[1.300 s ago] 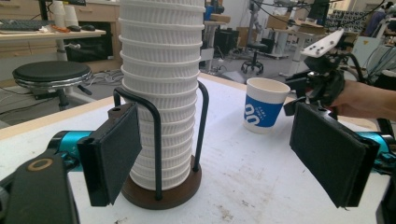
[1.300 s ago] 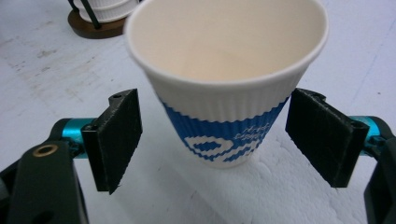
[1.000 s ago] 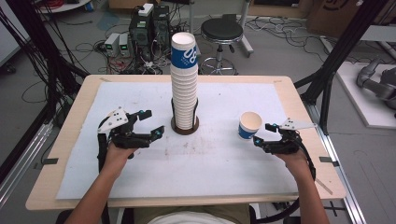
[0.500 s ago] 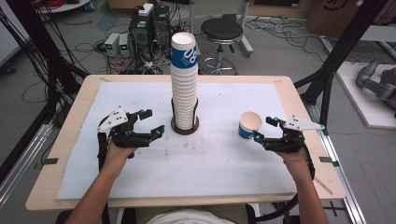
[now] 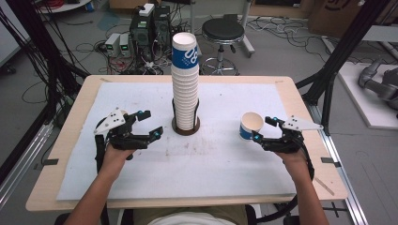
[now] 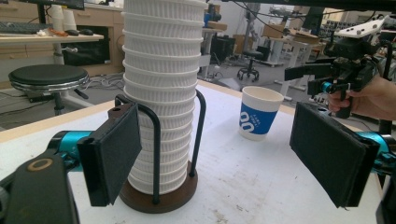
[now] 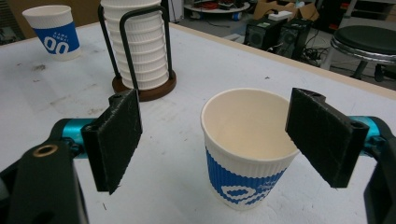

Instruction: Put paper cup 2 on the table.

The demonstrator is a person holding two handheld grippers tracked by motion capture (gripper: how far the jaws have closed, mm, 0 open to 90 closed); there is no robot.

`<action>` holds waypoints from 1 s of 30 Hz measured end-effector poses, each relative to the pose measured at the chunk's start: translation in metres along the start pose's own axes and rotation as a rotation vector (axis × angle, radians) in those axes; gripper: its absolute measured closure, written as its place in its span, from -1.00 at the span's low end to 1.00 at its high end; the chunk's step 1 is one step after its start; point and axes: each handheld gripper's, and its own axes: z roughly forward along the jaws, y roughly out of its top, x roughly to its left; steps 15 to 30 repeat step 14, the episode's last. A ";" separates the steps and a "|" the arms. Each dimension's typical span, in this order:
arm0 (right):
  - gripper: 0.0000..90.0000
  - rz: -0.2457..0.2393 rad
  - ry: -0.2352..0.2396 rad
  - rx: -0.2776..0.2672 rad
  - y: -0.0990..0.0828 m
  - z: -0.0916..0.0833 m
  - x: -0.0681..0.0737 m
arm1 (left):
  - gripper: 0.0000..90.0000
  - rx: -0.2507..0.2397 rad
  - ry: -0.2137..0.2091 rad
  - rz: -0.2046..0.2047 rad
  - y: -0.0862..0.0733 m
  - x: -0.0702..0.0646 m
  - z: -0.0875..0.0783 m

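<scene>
A tall stack of white ribbed paper cups (image 5: 185,84) stands in a black wire holder on a round brown base (image 5: 176,127) at mid table. My left gripper (image 5: 153,123) hovers open just left of it, pads empty; in the left gripper view the stack (image 6: 161,93) rises past the left pad. A single blue-and-white cup (image 5: 251,125) stands upright on the right. My right gripper (image 5: 262,128) is open around it: in the right gripper view the cup (image 7: 247,154) sits between the pads (image 7: 116,135), not pressed. Another blue-banded cup (image 7: 53,30) stands far off beyond the stack.
A white mat (image 5: 216,164) covers the wooden table (image 5: 309,154). Beyond the far edge are a black stool (image 5: 223,30), computer boxes (image 5: 148,26) and floor cables. Black frame posts (image 5: 338,61) rise at the right.
The right gripper has shifted a little beside the single cup, its grey plate now farther right. The left gripper, the stack and the cup have stayed put.
</scene>
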 end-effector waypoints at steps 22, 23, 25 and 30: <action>-0.58 0.005 0.011 -0.028 0.003 -0.003 0.000 | -0.63 0.000 0.001 -0.002 0.000 0.001 0.001; -0.58 0.005 0.011 -0.028 0.003 -0.003 0.000 | -0.63 0.000 0.001 -0.002 0.000 0.001 0.001; -0.58 0.005 0.011 -0.028 0.003 -0.003 0.000 | -0.63 0.000 0.001 -0.002 0.000 0.001 0.001; -0.58 0.005 0.011 -0.028 0.003 -0.003 0.000 | -0.63 0.000 0.001 -0.002 0.000 0.001 0.001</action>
